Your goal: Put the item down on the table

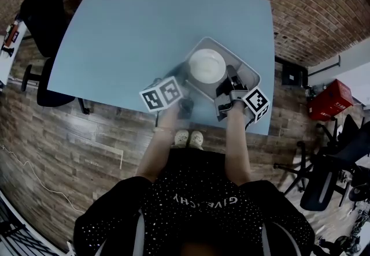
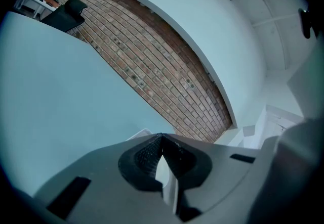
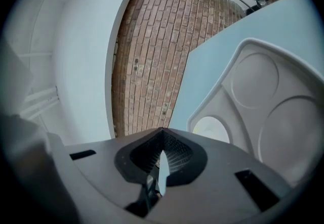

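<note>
In the head view, the grey compartment tray [image 1: 241, 64] is sitting over the pale blue table [image 1: 144, 29] toward its 4 o'clock corner and carrying a white bowl [image 1: 207, 66]. Whether its base is already touching the tabletop cannot be told. The left gripper [image 1: 184, 82] is gripping the tray at about 8 o'clock and the right gripper [image 1: 231, 86] at about 5 o'clock. In the left gripper view, the left gripper [image 2: 162, 139] is pinching a thin pale strip of the tray's rim [image 2: 163, 173], jaws nearly together, with the table [image 2: 66, 106] stretching toward 10 o'clock. In the right gripper view, the right gripper [image 3: 162, 137] is likewise clamping the rim edge, and the tray's round wells [image 3: 283, 117] are spreading toward 3 o'clock. To set it down well, I would be lowering both sides level and together so the bowl is not sliding, and releasing only once the base is resting flat.
</note>
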The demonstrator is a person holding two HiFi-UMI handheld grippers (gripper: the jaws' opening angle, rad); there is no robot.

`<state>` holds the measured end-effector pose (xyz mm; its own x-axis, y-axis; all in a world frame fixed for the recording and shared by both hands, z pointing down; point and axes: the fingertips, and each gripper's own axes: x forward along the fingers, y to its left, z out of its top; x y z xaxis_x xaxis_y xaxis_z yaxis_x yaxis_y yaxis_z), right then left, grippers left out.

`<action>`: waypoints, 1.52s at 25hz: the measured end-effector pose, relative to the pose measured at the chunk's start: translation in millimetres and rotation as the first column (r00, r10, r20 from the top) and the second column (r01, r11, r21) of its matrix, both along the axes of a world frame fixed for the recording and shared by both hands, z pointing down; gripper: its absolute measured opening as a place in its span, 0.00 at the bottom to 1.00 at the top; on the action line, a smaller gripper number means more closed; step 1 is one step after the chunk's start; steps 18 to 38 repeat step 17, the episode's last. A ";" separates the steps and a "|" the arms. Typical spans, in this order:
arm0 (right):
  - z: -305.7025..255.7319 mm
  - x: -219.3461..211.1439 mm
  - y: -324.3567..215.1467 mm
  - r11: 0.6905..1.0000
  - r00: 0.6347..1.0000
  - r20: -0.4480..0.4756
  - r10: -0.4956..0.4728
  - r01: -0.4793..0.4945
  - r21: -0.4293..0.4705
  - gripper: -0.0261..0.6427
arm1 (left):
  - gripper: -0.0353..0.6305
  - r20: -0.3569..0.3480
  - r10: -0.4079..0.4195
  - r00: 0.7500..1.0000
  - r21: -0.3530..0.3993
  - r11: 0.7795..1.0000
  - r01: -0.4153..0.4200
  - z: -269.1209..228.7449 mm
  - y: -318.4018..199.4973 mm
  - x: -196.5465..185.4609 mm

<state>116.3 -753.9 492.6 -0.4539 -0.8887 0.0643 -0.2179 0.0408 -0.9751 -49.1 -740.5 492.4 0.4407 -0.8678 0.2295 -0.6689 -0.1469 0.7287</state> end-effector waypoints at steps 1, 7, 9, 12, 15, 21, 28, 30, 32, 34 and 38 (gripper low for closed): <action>-0.1 -0.2 0.3 1.000 1.000 -0.002 -0.002 0.002 -0.001 0.06 | 0.07 -0.003 0.000 1.000 0.002 1.000 0.000 -0.9 -0.2 0.0; 4.3 0.3 5.1 1.000 1.000 0.000 -0.011 0.011 -0.026 0.06 | 0.07 -0.002 0.012 1.000 0.008 1.000 -0.012 -4.7 3.8 3.5; 6.1 -0.9 6.7 0.999 1.000 0.015 -0.015 0.016 -0.033 0.06 | 0.07 0.001 0.014 1.000 0.006 1.000 -0.014 -4.5 5.0 4.7; 7.4 -3.5 9.1 0.999 1.000 0.022 -0.021 0.022 -0.039 0.06 | 0.07 0.004 0.019 1.000 0.004 1.000 -0.019 -3.8 7.0 6.5; 9.6 -6.8 12.9 0.998 0.999 0.027 -0.028 0.029 -0.048 0.06 | 0.07 0.005 0.024 1.000 0.004 1.000 -0.024 -2.1 10.2 6.5; 12.5 -7.5 15.2 0.998 0.999 0.026 -0.030 0.031 -0.056 0.06 | 0.07 0.005 0.026 1.000 0.003 1.000 -0.026 -0.6 12.3 6.6; 12.5 -7.5 15.2 0.998 0.999 0.026 -0.030 0.031 -0.056 0.06 | 0.07 0.005 0.026 1.000 0.003 1.000 -0.026 -0.6 12.3 6.6; 12.5 -7.5 15.2 0.998 0.999 0.026 -0.030 0.031 -0.056 0.06 | 0.07 0.005 0.026 1.000 0.003 1.000 -0.026 -0.6 12.3 6.6; 12.5 -7.5 15.2 0.998 0.999 0.026 -0.030 0.031 -0.056 0.06 | 0.07 0.005 0.026 1.000 0.003 1.000 -0.026 -0.6 12.3 6.6; 12.5 -7.5 15.2 0.998 0.999 0.026 -0.030 0.031 -0.056 0.06 | 0.07 0.005 0.026 1.000 0.003 1.000 -0.026 -0.6 12.3 6.6; 12.5 -7.5 15.2 0.998 0.999 0.026 -0.030 0.031 -0.056 0.06 | 0.07 0.005 0.026 1.000 0.003 1.000 -0.026 -0.6 12.3 6.6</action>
